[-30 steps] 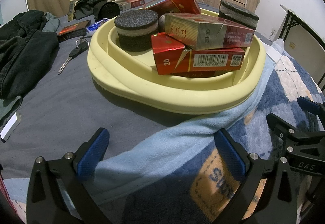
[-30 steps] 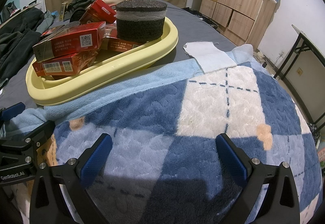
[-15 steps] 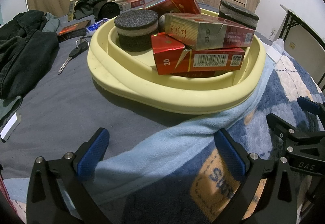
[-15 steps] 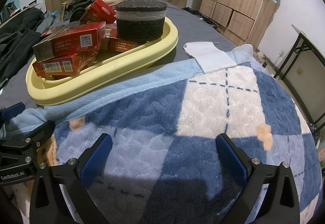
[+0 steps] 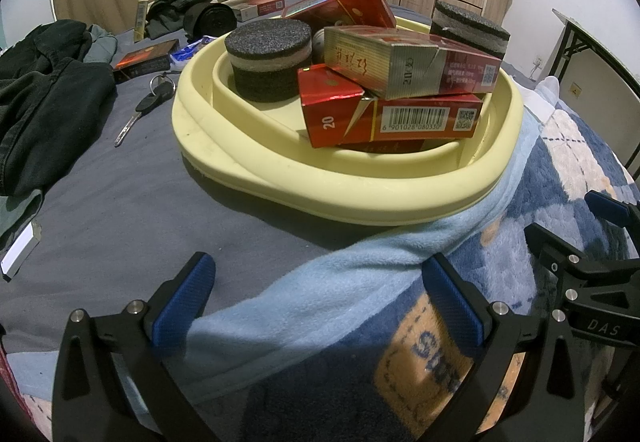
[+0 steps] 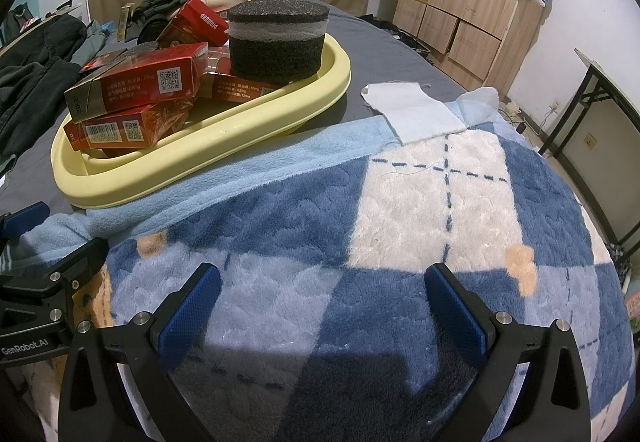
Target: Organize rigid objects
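nothing moved vs earlier frames. yellow tray [image 5: 352, 193] on bed's grey sheet, near edge touching blue blanket [image 6: 400, 226]; holds red cartons [image 5: 394, 117], 2 foam discs [image 5: 268, 61]. key [image 5: 138, 111], dark clothes [image 5: 44, 97] by tray's left edge. left gripper [image 5: 320, 302], right gripper [image 6: 322, 302]: jaws wide apart, empty, over blanket.

smooth plastic tray [image 5: 360, 189], fleecy blanket [image 6: 420, 201]

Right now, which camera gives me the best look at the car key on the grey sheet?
The left wrist view. The key lies in plain sight there, left of the yellow tray, its ring toward a dark flat box and its blade pointing down-left. The right wrist view shows none of it; that spot sits behind the tray and its boxes.
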